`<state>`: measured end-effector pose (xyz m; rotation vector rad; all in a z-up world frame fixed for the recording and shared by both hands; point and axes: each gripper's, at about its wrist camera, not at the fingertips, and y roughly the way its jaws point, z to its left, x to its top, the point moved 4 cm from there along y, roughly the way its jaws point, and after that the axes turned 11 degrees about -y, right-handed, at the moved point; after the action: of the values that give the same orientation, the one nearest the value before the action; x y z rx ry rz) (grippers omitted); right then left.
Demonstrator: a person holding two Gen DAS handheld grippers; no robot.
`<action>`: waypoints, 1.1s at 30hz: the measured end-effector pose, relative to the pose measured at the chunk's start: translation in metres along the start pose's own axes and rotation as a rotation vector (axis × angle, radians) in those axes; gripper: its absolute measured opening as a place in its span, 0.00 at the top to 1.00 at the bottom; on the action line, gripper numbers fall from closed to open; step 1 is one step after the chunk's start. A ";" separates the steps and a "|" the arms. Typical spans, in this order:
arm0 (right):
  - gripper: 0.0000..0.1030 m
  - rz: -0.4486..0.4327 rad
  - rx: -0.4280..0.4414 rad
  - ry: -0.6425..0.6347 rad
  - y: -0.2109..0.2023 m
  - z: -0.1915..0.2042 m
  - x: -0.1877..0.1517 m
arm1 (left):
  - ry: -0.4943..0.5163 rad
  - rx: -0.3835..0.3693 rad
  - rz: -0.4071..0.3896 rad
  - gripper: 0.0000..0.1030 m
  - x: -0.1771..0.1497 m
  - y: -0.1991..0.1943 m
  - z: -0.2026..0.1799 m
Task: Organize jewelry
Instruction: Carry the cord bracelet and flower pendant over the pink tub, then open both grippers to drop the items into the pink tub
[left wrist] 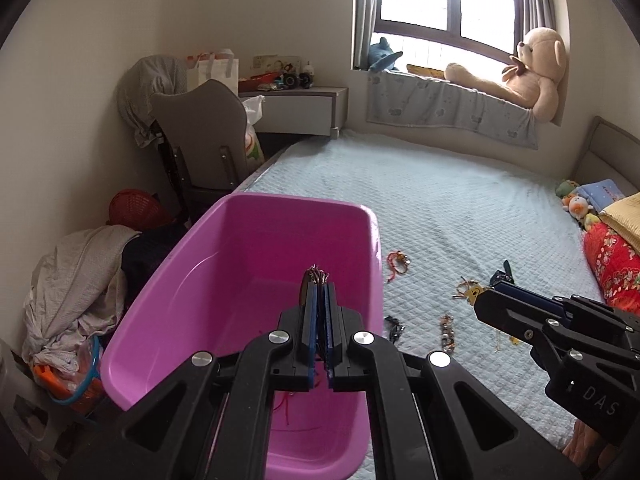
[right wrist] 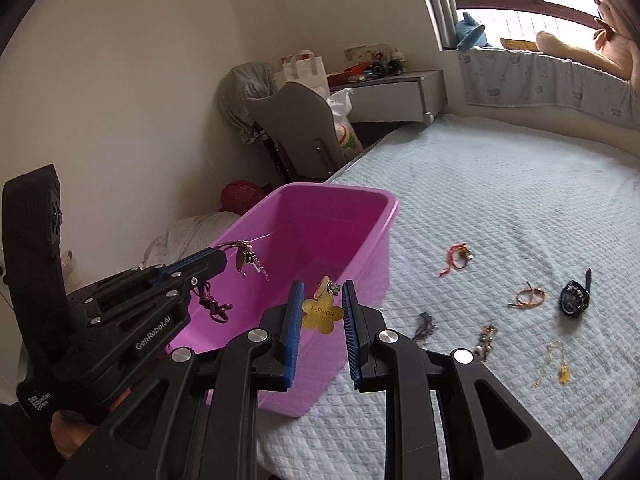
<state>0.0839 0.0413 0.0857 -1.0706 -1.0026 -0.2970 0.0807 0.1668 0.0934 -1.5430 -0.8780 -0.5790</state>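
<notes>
both grippers carry a piece and the pink bin (right wrist: 328, 216) is what the next move turns on: the left gripper (left wrist: 319, 280), jaws pinched tight on a dark corded piece with small charms (right wrist: 244, 258), hangs right over the bin's open mouth, so a release there looks set to land inside. the right gripper (right wrist: 322, 300) sits at the bin's near right wall, jaws partly apart and clamped on a gold flower tag (right wrist: 322, 314) that dangles edge-on between the pads; it looks just short of the rim, so the left is the nearer one. the bin's long axis runs away from both cameras. more jewelry lies loose on the bed cover (right wrist: 500, 208) to the right, a red cord bracelet (right wrist: 456, 259) and a black watch (right wrist: 575, 298) among them. the bin's floor is mostly hidden behind the left gripper, with only some red thread showing.
</notes>
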 end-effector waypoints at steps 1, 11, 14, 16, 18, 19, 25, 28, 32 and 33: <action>0.81 0.006 0.010 -0.007 0.006 0.006 0.002 | -0.007 0.011 0.008 0.96 -0.001 0.003 0.007; 0.81 0.111 0.081 -0.053 0.069 0.040 0.004 | -0.059 0.089 0.089 0.96 -0.020 0.039 0.055; 0.81 0.143 0.088 -0.058 0.084 0.044 0.003 | -0.070 0.106 0.109 0.96 -0.023 0.048 0.065; 0.81 0.157 0.088 -0.064 0.093 0.044 0.003 | -0.074 0.117 0.118 0.96 -0.024 0.051 0.068; 0.81 0.169 0.086 -0.069 0.101 0.045 0.003 | -0.079 0.128 0.126 0.96 -0.026 0.055 0.073; 0.81 0.176 0.084 -0.071 0.104 0.045 0.003 | -0.082 0.134 0.131 0.96 -0.027 0.057 0.074; 0.78 0.193 0.059 -0.077 0.112 0.041 0.003 | -0.097 0.173 0.147 0.95 -0.032 0.064 0.084; 0.63 0.177 0.043 -0.073 0.109 0.039 0.004 | -0.104 0.190 0.143 0.75 -0.033 0.062 0.088; 0.63 0.176 0.030 -0.078 0.106 0.037 0.003 | -0.142 0.204 0.082 0.20 -0.029 0.051 0.093; 0.63 0.176 0.028 -0.081 0.105 0.037 0.003 | -0.141 0.208 0.073 0.20 -0.027 0.049 0.093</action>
<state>0.1335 0.1245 0.0300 -1.1444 -0.9743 -0.0972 0.0923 0.2521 0.0271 -1.4318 -0.9529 -0.3182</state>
